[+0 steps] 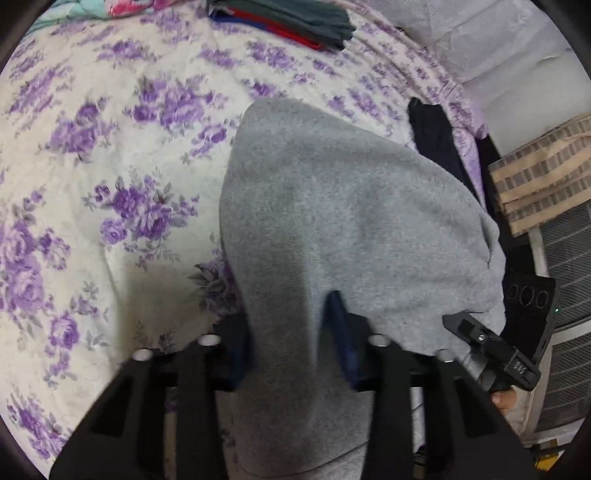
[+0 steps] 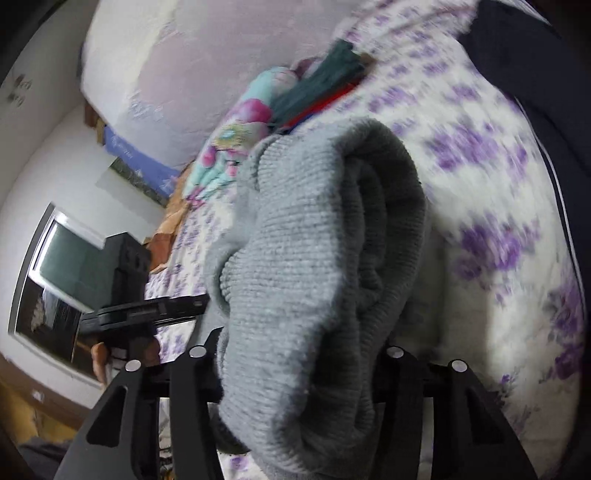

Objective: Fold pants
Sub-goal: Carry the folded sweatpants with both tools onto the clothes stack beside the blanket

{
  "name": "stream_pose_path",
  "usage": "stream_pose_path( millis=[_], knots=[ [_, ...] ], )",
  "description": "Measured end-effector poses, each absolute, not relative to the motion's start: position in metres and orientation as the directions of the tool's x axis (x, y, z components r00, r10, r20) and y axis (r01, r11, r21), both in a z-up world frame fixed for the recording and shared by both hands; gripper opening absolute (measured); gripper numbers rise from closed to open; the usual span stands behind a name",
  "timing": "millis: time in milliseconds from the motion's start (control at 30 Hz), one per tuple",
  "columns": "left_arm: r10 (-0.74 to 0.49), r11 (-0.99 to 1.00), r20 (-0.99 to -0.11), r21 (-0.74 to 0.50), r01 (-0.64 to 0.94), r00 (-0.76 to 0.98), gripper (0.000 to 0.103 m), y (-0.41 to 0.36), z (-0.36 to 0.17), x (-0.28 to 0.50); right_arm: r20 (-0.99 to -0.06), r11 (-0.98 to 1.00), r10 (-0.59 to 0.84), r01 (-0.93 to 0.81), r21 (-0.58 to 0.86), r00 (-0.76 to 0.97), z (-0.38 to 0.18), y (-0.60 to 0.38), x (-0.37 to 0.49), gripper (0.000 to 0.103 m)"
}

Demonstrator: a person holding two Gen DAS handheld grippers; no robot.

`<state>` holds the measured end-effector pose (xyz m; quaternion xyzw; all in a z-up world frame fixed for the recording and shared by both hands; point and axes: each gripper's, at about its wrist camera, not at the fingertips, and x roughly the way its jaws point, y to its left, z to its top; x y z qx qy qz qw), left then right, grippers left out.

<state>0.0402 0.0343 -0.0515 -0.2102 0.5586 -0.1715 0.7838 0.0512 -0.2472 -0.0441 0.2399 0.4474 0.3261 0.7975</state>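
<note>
Grey fleece pants point(image 1: 332, 206) lie partly on a white bedspread with purple flowers point(image 1: 110, 155). My left gripper point(image 1: 288, 328) is shut on a pinched fold of the grey cloth, and a blue pad point(image 1: 340, 317) shows at the right side of the fold. In the right wrist view my right gripper point(image 2: 303, 362) is shut on a thick bundle of the pants' ribbed end point(image 2: 295, 236), which hides its fingertips. Each gripper's black body shows in the other's view, the right one at the pants' right edge point(image 1: 491, 354) and the left one at the left point(image 2: 147, 310).
A stack of folded dark green, red and blue clothes point(image 1: 288, 22) sits at the far side of the bed. A dark garment point(image 1: 436, 144) lies at the bed's right edge beside a striped brown bag point(image 1: 546, 177). A colourful pillow point(image 2: 229, 140) lies near the wall.
</note>
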Motion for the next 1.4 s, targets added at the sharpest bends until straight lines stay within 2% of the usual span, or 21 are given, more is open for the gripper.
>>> stream_pose_path(
  millis=[133, 233, 367, 500, 567, 667, 733, 767, 800, 833, 867, 967, 1100, 1200, 1400],
  knots=[
    [-0.527, 0.84, -0.756, -0.534, 0.1, 0.389, 0.029, 0.037, -0.011, 0.041, -0.491, 0.662, 0.748, -0.445, 0.603, 0.446, 0.016, -0.237, 0.057, 0.049],
    [-0.508, 0.846, -0.696, -0.514, 0.143, 0.507, 0.029, 0.046, 0.044, 0.06, -0.439, 0.662, 0.749, -0.553, 0.505, 0.496, 0.073, -0.225, 0.084, 0.049],
    [-0.42, 0.885, -0.619, -0.441, 0.148, 0.664, 0.03, 0.063, 0.121, 0.115, -0.363, 0.624, 0.781, -0.661, 0.416, 0.509, 0.135, -0.207, 0.163, 0.051],
    [-0.3, 0.909, -0.552, -0.414, 0.056, 0.778, 0.035, 0.082, 0.165, 0.214, -0.305, 0.551, 0.835, -0.681, 0.482, 0.459, 0.154, -0.19, 0.301, 0.053],
    [-0.262, 0.911, -0.555, -0.411, 0.013, 0.789, 0.036, 0.088, 0.16, 0.257, -0.314, 0.568, 0.823, -0.655, 0.498, 0.474, 0.143, -0.183, 0.357, 0.054],
    [-0.206, 0.914, -0.62, -0.398, -0.077, 0.757, 0.038, 0.091, 0.117, 0.344, -0.387, 0.622, 0.783, -0.587, 0.518, 0.488, 0.097, -0.172, 0.441, 0.058],
    [-0.143, 0.931, -0.704, -0.334, -0.147, 0.695, 0.042, 0.089, 0.062, 0.397, -0.525, 0.742, 0.669, -0.448, 0.498, 0.526, 0.038, -0.172, 0.491, 0.073],
    [-0.098, 0.94, -0.748, -0.287, -0.187, 0.657, 0.043, 0.086, 0.034, 0.415, -0.635, 0.837, 0.547, -0.335, 0.433, 0.546, 0.005, -0.172, 0.509, 0.075],
    [-0.041, 0.949, -0.798, -0.219, -0.225, 0.602, 0.054, 0.083, 0.002, 0.431, -0.697, 0.882, 0.472, -0.28, 0.38, 0.54, -0.017, -0.172, 0.518, 0.083],
    [-0.009, 0.945, -0.822, -0.194, -0.264, 0.57, 0.074, 0.084, -0.031, 0.439, -0.707, 0.889, 0.458, -0.268, 0.371, 0.539, -0.035, -0.175, 0.523, 0.095],
    [0.022, 0.936, -0.798, -0.196, -0.294, 0.602, 0.087, 0.085, -0.035, 0.435, -0.674, 0.878, 0.478, -0.272, 0.395, 0.564, -0.043, -0.184, 0.523, 0.1],
    [0.103, 0.949, -0.76, -0.118, -0.293, 0.641, 0.088, 0.069, -0.036, 0.429, -0.669, 0.861, 0.507, -0.279, 0.426, 0.544, -0.048, -0.193, 0.525, 0.1],
    [0.049, 0.938, -0.787, -0.175, -0.3, 0.614, 0.085, 0.076, -0.026, 0.429, -0.684, 0.901, 0.43, -0.237, 0.363, 0.59, -0.02, -0.186, 0.503, 0.1],
    [0.057, 0.935, -0.78, -0.178, -0.308, 0.623, 0.086, 0.07, -0.011, 0.406, -0.608, 0.904, 0.422, -0.258, 0.342, 0.673, 0.02, -0.192, 0.456, 0.1],
    [0.017, 0.952, -0.724, -0.199, -0.232, 0.689, 0.09, 0.047, 0.015, 0.32, -0.559, 0.934, 0.353, -0.244, 0.262, 0.75, 0.058, -0.199, 0.36, 0.1]
  ],
)
